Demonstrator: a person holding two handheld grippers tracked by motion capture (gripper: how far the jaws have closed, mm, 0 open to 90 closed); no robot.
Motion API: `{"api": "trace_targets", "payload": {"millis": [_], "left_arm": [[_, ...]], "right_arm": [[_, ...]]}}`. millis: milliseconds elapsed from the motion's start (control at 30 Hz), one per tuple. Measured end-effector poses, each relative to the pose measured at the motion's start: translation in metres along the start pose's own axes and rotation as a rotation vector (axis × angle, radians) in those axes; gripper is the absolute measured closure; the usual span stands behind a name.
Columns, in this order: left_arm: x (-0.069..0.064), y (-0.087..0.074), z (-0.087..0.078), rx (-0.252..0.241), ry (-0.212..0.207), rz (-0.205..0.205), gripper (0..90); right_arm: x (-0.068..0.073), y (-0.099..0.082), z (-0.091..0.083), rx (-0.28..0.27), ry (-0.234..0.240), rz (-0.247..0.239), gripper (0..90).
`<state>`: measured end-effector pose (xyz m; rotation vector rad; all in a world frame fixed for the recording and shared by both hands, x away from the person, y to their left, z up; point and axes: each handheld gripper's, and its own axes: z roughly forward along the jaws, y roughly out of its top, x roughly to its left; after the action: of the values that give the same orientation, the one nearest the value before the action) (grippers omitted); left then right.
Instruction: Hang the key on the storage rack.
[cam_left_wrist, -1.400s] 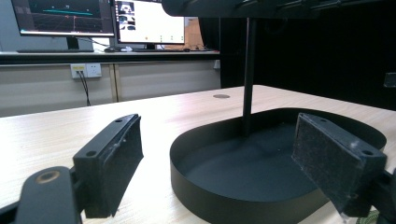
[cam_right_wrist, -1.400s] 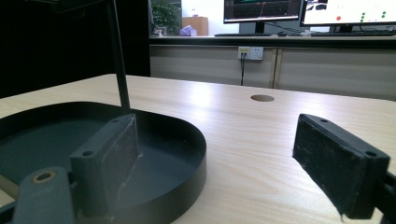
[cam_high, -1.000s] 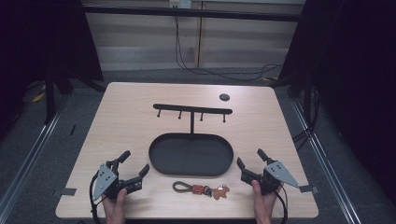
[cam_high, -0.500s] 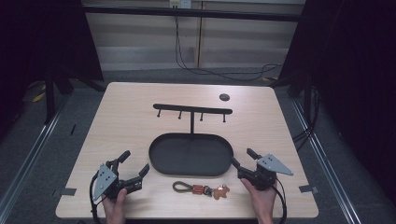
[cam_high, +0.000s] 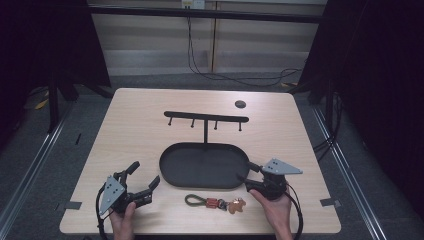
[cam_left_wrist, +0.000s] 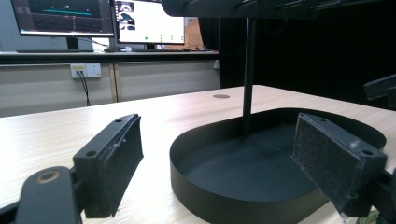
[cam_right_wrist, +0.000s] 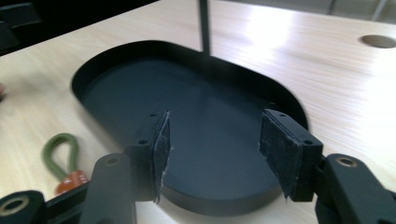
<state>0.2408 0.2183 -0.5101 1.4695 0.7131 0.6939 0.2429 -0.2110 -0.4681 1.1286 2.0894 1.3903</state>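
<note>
While held low over the near right part of the bench (cam_high: 130, 125), right hand-held gripper (cam_high: 246, 177) seen with jaws partly apart, just been closing, nothing between the pads. From its own camera, pads (cam_right_wrist: 161, 149) framing the near end of the black oval tray (cam_right_wrist: 93, 70), no contact with rim visible. Pointed toward the tray's right end in the high view, grey plate on top, cable trailing off the near edge. Left hand-held gripper (cam_high: 145, 181) resting at the near left of the bench, jaws spread wide, empty; through its own camera, pads (cam_left_wrist: 116, 163) standing well apart with the tray (cam_left_wrist: 210, 205) and the stand's upright post (cam_left_wrist: 249, 79) between them in the background. Keychain (cam_high: 215, 202) lying flat on the bench just in front of the tray's near rim, between the two grippers, closer to the right one: green cord loop at its left end, red-orange piece in the middle, small tan charm at its right end. Touched by neither gripper. Green loop (cam_right_wrist: 60, 154) also visible beside the right gripper's left jaw. Stand's crossbar (cam_high: 206, 117) with four pegs hanging, all bare. Small dark round hole (cam_high: 240, 104) in the far right of the bench top.
</note>
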Motion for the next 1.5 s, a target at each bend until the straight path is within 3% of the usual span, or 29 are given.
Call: {"api": "trace_targets", "payload": {"millis": [133,167,200,367,400,800,867,1000,1167,1267,1333,1400,1500], "left_arm": [[0.000,0.000,0.000,0.000,0.001,0.000,15.7],[0.000,0.000,0.000,-0.003,0.002,0.001,15.7],[0.000,0.000,0.000,-0.002,0.006,-0.002,15.7],[0.000,0.000,0.000,-0.002,0.005,0.001,15.8],[0.000,0.000,0.000,0.002,0.000,0.000,15.8],[0.000,0.000,0.000,0.001,0.000,-0.001,15.8],[0.000,0.000,0.000,0.001,0.001,0.001,15.8],[0.000,0.000,0.000,0.000,0.001,0.001,15.8],[0.000,0.000,0.000,0.001,0.001,0.001,15.8],[0.000,0.000,0.000,0.000,0.000,0.000,15.8],[0.000,0.000,0.000,0.001,0.001,0.000,15.8],[0.000,0.000,0.000,0.001,0.001,0.001,15.8],[0.000,0.000,0.000,0.000,0.001,0.001,15.8]], "right_arm": [[0.007,0.014,0.007,0.065,0.082,-0.004,47.2],[0.007,0.014,0.007,0.065,0.082,-0.004,47.2],[0.011,0.020,0.012,0.109,0.098,-0.037,49.8],[0.018,0.025,0.019,0.139,0.157,-0.043,52.5],[0.020,0.029,0.022,0.150,0.196,-0.033,52.7],[0.034,0.045,0.038,0.249,0.284,-0.078,58.8],[0.038,0.053,0.042,0.274,0.307,-0.111,60.4],[0.041,0.059,0.045,0.284,0.295,-0.120,56.6],[0.051,0.067,0.058,0.342,0.302,-0.158,54.2],[0.054,0.069,0.064,0.374,0.336,-0.162,56.0],[0.059,0.070,0.070,0.405,0.369,-0.171,61.9],[0.063,0.069,0.073,0.401,0.375,-0.178,66.1],[0.067,0.069,0.078,0.439,0.394,-0.183,69.9]]}}
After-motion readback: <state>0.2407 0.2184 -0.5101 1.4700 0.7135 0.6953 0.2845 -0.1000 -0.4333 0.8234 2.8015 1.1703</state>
